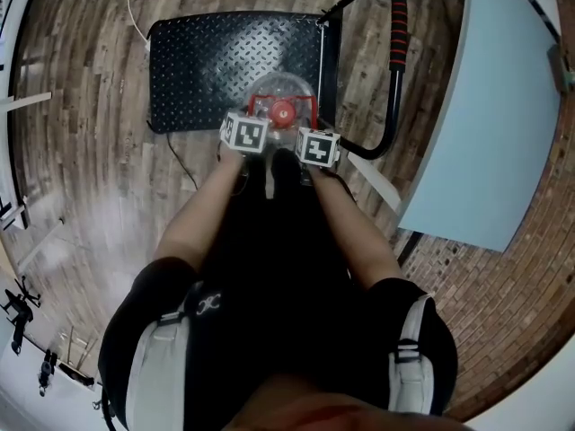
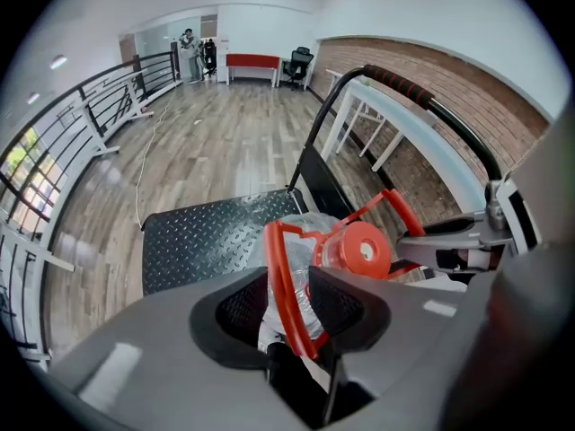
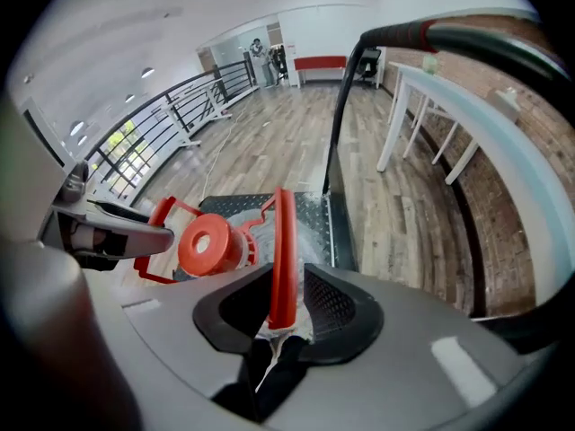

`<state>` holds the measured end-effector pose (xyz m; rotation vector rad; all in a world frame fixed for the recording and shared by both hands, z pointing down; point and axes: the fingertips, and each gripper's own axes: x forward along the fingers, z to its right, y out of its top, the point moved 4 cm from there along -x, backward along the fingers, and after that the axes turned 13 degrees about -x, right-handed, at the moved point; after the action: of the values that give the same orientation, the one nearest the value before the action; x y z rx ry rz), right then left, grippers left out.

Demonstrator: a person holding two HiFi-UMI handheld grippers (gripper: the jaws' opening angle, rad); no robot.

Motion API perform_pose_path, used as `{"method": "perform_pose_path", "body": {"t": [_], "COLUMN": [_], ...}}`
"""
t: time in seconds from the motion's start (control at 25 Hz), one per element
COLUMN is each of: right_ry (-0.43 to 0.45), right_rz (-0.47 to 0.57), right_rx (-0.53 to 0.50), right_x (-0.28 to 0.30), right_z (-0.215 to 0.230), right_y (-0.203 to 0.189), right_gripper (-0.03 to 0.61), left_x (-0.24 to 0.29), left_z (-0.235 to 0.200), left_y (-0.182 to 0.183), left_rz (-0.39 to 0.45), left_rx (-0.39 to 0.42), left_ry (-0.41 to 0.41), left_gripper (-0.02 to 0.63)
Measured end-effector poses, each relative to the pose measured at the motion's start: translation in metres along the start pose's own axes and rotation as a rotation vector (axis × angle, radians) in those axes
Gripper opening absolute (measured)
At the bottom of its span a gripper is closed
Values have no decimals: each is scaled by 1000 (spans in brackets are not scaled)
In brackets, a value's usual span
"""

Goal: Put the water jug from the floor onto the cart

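The black diamond-plate cart [image 1: 198, 61] is bearing the clear, red-capped plastic water jug [image 1: 274, 90], so I am opening my left tongs [image 2: 289, 287] off its thin red handle [image 2: 277, 263] while my right tongs [image 3: 286, 281] are clamping the other side, seemingly steadying it.

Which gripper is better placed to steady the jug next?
Right, probably. The right gripper has its jaws close around the red handle of the jug, though a firm grip isn't certain. The left gripper has its jaws opening, the handle loose between them.

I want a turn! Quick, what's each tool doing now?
Left tool: opening, red handle loose between its jaws.
Right tool: closed on the red handle.
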<state>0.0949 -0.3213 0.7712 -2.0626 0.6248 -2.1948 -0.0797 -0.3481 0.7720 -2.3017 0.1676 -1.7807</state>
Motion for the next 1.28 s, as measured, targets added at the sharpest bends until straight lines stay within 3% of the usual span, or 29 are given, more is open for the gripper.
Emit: {"method": "perform_pose_path", "body": {"t": [0.16, 0.24, 0.48, 0.64, 0.96, 1.28], "right_ry": [-29, -20, 8, 9, 0, 12], "right_rz": [67, 111, 297, 439, 713, 855], "right_rx": [4, 2, 6, 18, 30, -22], "right_x": [-17, -32, -71, -105, -200, -259], "right_z": [5, 3, 1, 3, 5, 2], "right_y": [5, 10, 61, 109, 196, 236], "right_gripper": [124, 64, 15, 15, 14, 14], "left_x": [-25, -43, -93, -127, -210, -271], "left_z": [3, 5, 16, 16, 17, 37], "left_y": [17, 26, 75, 109, 167, 197], "left_rz": [89, 146, 324, 419, 612, 748], "left_rx": [-32, -42, 0, -9, -45, 1], "left_ry": [-22, -24, -14, -2, -22, -48], "left_gripper": [143, 138, 63, 15, 2, 2]}}
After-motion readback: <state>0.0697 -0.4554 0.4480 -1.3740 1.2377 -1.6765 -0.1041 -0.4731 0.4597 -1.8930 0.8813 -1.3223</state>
